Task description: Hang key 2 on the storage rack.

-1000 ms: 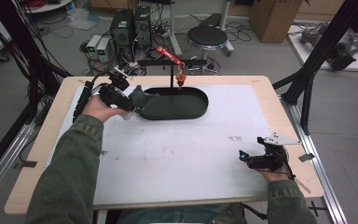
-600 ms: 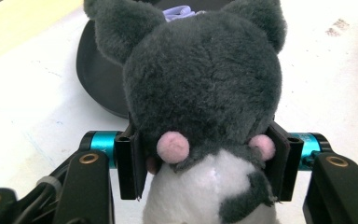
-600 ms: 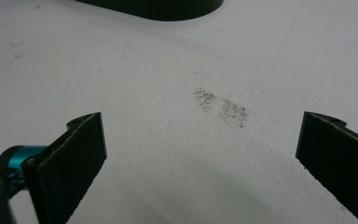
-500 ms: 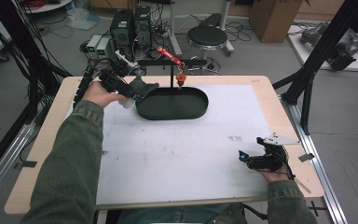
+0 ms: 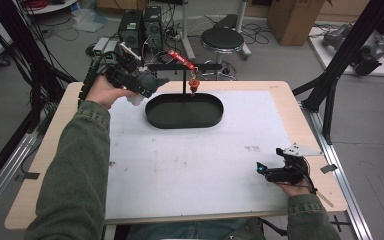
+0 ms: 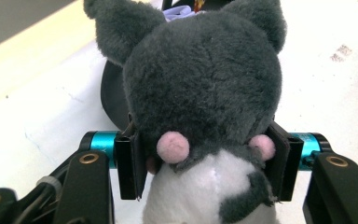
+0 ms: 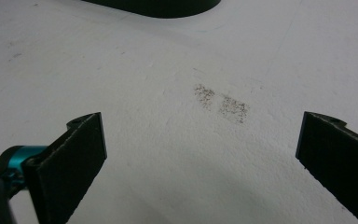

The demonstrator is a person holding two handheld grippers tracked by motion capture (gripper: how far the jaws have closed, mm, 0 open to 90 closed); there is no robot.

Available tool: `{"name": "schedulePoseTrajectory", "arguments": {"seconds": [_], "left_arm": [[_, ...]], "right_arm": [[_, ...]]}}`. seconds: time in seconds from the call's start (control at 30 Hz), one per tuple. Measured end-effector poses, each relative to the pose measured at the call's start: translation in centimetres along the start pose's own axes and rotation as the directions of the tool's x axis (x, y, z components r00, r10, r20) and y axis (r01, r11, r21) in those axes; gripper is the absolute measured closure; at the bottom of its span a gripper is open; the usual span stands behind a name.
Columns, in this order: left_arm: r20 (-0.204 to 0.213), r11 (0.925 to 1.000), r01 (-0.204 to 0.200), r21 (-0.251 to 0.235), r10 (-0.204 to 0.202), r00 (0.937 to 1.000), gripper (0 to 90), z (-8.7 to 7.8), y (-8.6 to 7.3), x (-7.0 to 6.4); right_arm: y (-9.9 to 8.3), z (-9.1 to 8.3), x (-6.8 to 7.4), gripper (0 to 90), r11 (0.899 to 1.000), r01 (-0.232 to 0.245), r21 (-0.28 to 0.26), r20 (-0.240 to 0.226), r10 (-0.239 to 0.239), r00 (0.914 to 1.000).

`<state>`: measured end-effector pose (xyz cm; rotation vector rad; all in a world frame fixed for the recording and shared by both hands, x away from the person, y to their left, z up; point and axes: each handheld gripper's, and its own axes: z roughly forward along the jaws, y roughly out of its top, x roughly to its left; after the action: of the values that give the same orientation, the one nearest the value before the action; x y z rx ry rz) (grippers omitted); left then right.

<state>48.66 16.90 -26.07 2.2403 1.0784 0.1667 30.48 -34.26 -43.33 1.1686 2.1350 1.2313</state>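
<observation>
The plush [image 6: 200, 107] sits between my left gripper's [image 6: 204, 163] jaws, which are pressed against both sides of its grey head just by the pink cheeks; in the left gripper view it takes up the middle of the frame, ears at the top, white belly at the bottom edge. That close view shows what the high view cannot: the fur, the two cheek spots, and the pads dented into the head. In the high view the plush [image 5: 147, 85] is only a small dark lump with a bit of white under it in the upper left, in my left gripper [image 5: 145, 82], just left of the black tray [image 5: 185, 122] and over the table's [image 5: 55, 150] white mat [image 5: 190, 165]. The high view gives me the whole layout instead: a stand [image 5: 184, 75] rising at the tray's far rim with a red tag [image 5: 181, 58] and an orange piece [image 5: 194, 86] hanging from it. My right gripper [image 5: 262, 171] lies low in the lower right of that view, and the right gripper view shows its jaws spread wide with nothing between them, over a brown smudge [image 7: 221, 105] on the mat, the tray's edge [image 7: 154, 7] at the top. Half a second ago my left hand [image 5: 105, 90] was in about the same place in the frame, a touch to the left; a second ago it was lower, at the tray's left end. My right gripper has not moved.
</observation>
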Motion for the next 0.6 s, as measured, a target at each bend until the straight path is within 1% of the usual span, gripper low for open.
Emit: {"name": "schedulePoseTrajectory", "arguments": {"seconds": [0.17,0.2,0.27,0.3,0.37,0.4,0.43,0.47,0.5,0.53,0.6], "left_arm": [[0.009,0.9995,0.014,-0.028,-0.014,0.9999,43.4,-0.5,0.0,0.4],[0.014,0.9997,0.015,-0.02,-0.014,0.9998,43.4,-0.5,0.1,0.5],[0.008,0.9997,0.021,-0.012,-0.021,0.9998,43.4,-0.5,0.2,0.7],[0.018,0.9995,0.031,-0.011,-0.03,0.9994,43.4,-0.5,0.3,0.8],[0.022,0.9992,0.036,-0.019,-0.036,0.9991,43.4,-0.5,0.3,1.2],[0.023,0.9988,0.046,-0.017,-0.046,0.9987,43.4,-0.5,0.4,1.4],[0.013,0.9985,0.051,-0.019,-0.051,0.9986,43.4,-0.5,0.4,1.7],[0.016,0.9981,0.057,-0.025,-0.056,0.9983,43.4,-0.6,0.4,1.8],[0.038,0.9972,0.066,-0.035,-0.064,0.9972,43.4,-0.6,0.4,2.1],[0.052,0.996,0.074,-0.051,-0.071,0.9961,43.4,-0.5,0.3,2.3],[0.055,0.9938,0.088,-0.068,-0.085,0.9949,43.4,-0.4,0.4,2.7]], "right_arm": [[-0.1,-0.1,-0.1,0.6,1.0,-0.004,0.007,0.006,0.004,1.0],[-0.1,-0.1,-0.1,0.6,1.0,-0.003,0.005,0.008,0.003,1.0],[-0.1,0.0,-0.1,0.6,1.0,-0.006,0.006,0.002,0.006,1.0],[-0.1,0.0,0.0,0.6,1.0,-0.009,0.009,0.0,0.009,1.0],[-0.1,0.1,-0.1,0.6,1.0,-0.011,0.015,-0.002,0.011,0.9999],[0.0,0.1,-0.1,0.6,1.0,-0.009,0.015,-0.003,0.009,1.0],[0.0,0.1,-0.1,0.6,1.0,-0.016,0.018,-0.005,0.016,0.9999],[0.0,0.1,-0.1,0.6,1.0,-0.015,0.018,-0.006,0.015,0.9999],[0.0,0.1,-0.1,0.6,1.0,-0.011,0.016,-0.007,0.011,0.9999],[0.0,0.1,-0.1,0.6,1.0,-0.011,0.018,-0.006,0.011,0.9999],[-0.1,0.2,-0.2,0.6,1.0,-0.011,0.022,-0.007,0.011,0.9999]]}}
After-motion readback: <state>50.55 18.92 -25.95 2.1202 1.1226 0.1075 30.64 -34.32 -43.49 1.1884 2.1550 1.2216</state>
